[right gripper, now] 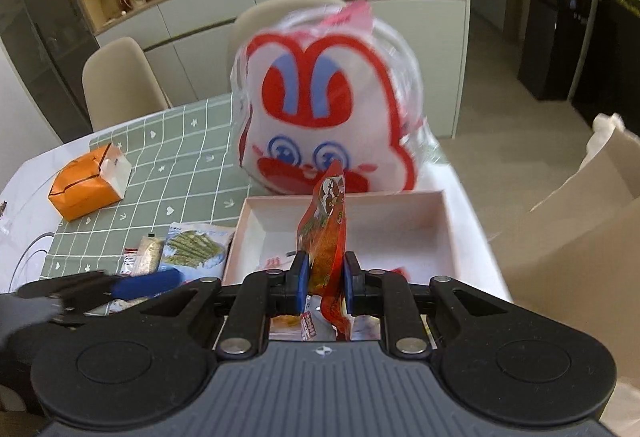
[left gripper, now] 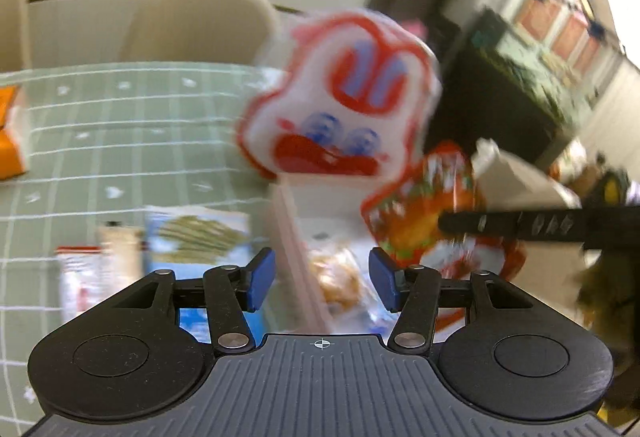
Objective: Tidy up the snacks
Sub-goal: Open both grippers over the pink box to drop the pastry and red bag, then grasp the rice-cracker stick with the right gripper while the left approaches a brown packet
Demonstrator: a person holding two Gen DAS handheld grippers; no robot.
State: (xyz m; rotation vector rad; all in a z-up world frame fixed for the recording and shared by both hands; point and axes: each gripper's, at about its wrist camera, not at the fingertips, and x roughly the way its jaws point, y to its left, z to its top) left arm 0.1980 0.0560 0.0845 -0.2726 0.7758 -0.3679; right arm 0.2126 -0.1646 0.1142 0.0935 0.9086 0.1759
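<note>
Red-orange snack packet [right gripper: 326,237] stands upright, edge-on, above pale shallow box [right gripper: 442,221].

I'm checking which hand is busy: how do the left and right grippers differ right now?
The right gripper is clamped on a red snack packet; the left gripper stands open with nothing between its pads. The right gripper hangs over the pink box; the left gripper sits nearer the box's left wall. Both have blue pads.

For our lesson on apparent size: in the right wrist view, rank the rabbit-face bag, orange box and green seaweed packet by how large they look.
1. rabbit-face bag
2. orange box
3. green seaweed packet
The last two look close.
</note>
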